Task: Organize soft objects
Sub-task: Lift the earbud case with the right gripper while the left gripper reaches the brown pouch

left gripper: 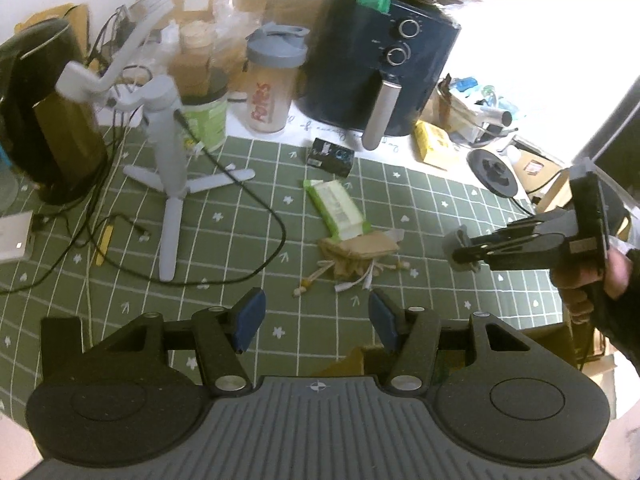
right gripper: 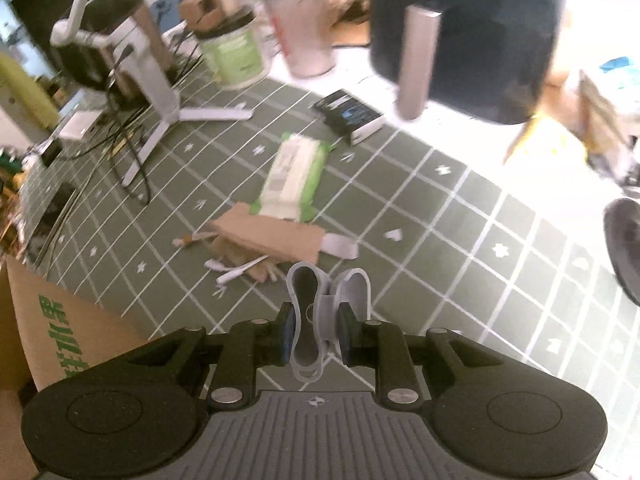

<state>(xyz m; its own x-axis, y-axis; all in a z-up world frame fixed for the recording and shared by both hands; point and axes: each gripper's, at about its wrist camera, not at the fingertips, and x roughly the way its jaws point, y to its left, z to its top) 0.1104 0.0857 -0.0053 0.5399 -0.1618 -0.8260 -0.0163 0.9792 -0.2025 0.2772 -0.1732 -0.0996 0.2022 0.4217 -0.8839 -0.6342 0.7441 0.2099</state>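
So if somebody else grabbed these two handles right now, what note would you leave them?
Left tongs: open, empty, above the green checked tablecloth.
Right tongs: shut on a soft grey silicone piece, held in the air.
On the cloth: green-and-white wipes packet, crumpled brown paper bag with white strings.
Brown cardboard box at the table edge, near left.
Left to do, probably: put the grey piece away, then the packet and bag.

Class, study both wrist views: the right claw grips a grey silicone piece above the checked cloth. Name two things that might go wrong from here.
1. The grey silicone piece is pinched only at its middle by the right claw; being floppy, it may slip free.
2. The black cable loops across the green cloth near the tripod, so the open left claw might snag it.
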